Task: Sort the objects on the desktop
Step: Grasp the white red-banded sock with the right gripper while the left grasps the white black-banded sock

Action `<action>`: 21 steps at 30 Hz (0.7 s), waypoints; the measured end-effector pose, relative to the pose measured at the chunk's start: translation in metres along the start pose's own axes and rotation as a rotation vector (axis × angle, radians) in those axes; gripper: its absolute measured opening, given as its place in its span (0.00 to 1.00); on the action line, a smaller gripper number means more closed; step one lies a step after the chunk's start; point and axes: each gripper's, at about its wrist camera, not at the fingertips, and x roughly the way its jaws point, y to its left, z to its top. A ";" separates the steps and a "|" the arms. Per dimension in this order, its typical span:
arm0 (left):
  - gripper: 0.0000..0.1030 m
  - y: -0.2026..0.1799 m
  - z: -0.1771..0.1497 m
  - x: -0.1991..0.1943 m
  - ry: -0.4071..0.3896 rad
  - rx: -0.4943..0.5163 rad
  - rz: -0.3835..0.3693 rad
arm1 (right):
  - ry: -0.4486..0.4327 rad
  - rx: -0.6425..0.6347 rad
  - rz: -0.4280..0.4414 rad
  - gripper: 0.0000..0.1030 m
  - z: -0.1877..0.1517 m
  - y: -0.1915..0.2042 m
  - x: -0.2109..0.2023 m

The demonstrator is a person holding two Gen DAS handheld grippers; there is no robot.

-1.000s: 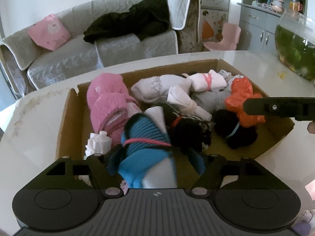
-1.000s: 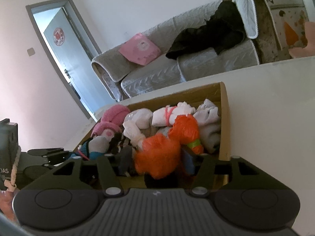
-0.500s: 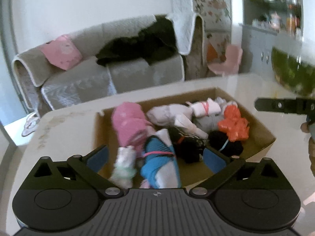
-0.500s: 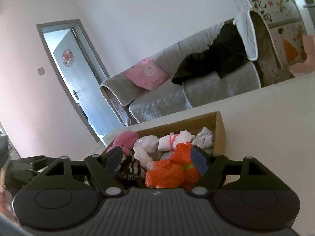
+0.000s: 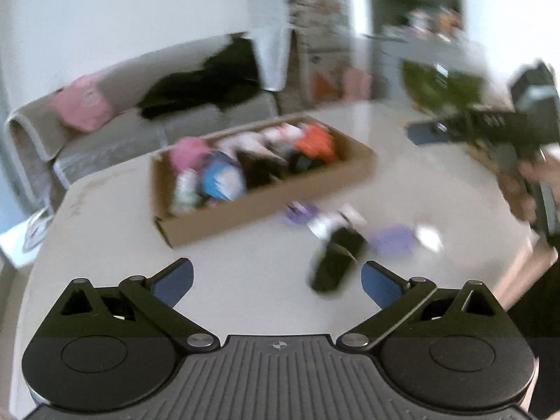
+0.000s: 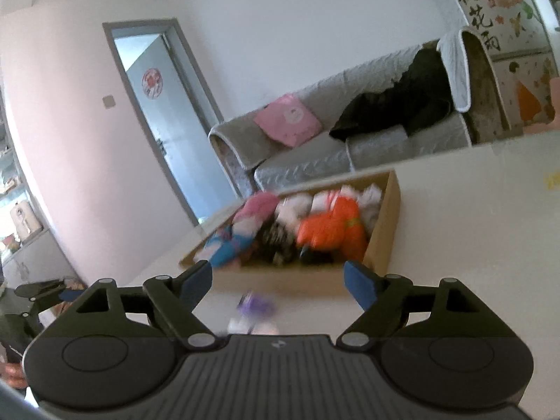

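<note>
A cardboard box (image 5: 266, 206) on the white table holds several rolled sock bundles: pink, blue, black, orange (image 5: 313, 143). My left gripper (image 5: 276, 280) is open, empty and well back from the box. Loose on the table before it lie a black bundle (image 5: 334, 262), a purple one (image 5: 393, 239) and a purple-white one (image 5: 301, 211). In the right wrist view the same box (image 6: 385, 231) shows its orange bundle (image 6: 329, 225). My right gripper (image 6: 278, 278) is open, its jaws still opening with nothing between them. A purple bundle (image 6: 255, 306) lies just below it.
A grey sofa (image 6: 315, 154) with a pink cushion and dark clothing stands behind the table. The right gripper (image 5: 483, 129), held by a hand, shows at the right of the left wrist view. A green fishbowl (image 5: 434, 87) sits at the table's far right. A door (image 6: 164, 115) is at left.
Both grippers let go of their bundles in the box, opened and pulled back from it. The blue bundle and the orange bundle stay in the box. Loose bundles on the table came into view.
</note>
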 end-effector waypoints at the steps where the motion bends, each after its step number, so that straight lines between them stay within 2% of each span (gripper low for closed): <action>1: 1.00 -0.006 -0.006 -0.001 0.007 0.035 -0.023 | 0.016 -0.006 0.000 0.79 -0.008 0.003 -0.004; 3: 1.00 -0.014 -0.016 -0.003 0.011 0.078 -0.059 | 0.053 -0.026 -0.010 0.79 -0.024 0.012 -0.008; 6: 1.00 -0.016 -0.025 0.001 0.026 0.082 -0.119 | 0.080 -0.022 -0.052 0.78 -0.043 0.022 -0.010; 11: 1.00 -0.022 -0.038 0.021 0.063 0.078 -0.122 | 0.078 0.013 -0.165 0.78 -0.068 0.033 -0.012; 13: 1.00 -0.023 -0.043 0.031 0.077 0.068 -0.128 | 0.089 -0.001 -0.230 0.74 -0.076 0.037 -0.006; 15: 1.00 -0.023 -0.047 0.037 0.089 0.050 -0.133 | 0.105 -0.047 -0.274 0.66 -0.080 0.042 0.002; 19: 1.00 -0.022 -0.052 0.047 0.118 0.036 -0.131 | 0.128 -0.114 -0.303 0.59 -0.080 0.047 0.012; 21: 1.00 -0.022 -0.054 0.052 0.123 0.027 -0.129 | 0.131 -0.132 -0.327 0.50 -0.078 0.047 0.016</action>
